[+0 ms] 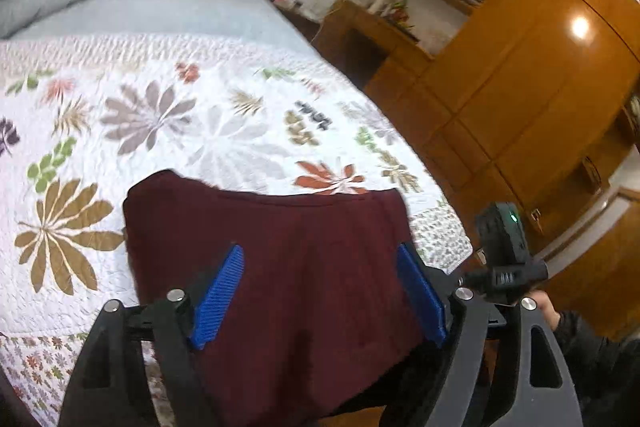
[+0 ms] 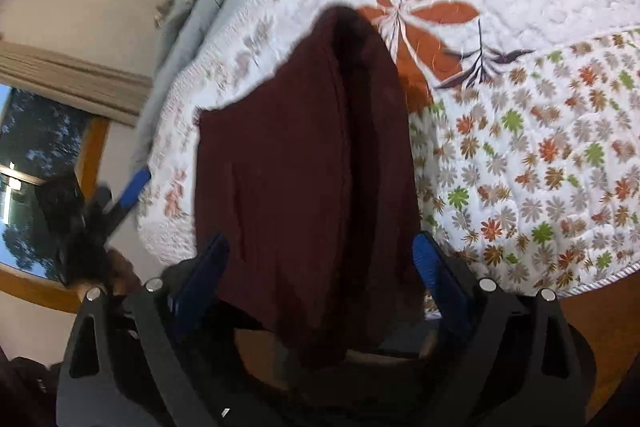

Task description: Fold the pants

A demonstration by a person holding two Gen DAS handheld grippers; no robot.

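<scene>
Maroon knit pants [image 1: 280, 267] drape between spread jaws of left gripper [image 1: 320, 291]; right gripper [image 2: 320, 275] likewise.

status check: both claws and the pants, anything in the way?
Left claw open, right claw open. Maroon pants between both claws' fingers, over the floral quilt near the bed edge. Nothing blocking.

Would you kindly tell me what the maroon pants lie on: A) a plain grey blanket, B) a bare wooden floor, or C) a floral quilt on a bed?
C: the pants rest on the white floral quilt covering the bed, between both grippers' open blue fingers.
</scene>
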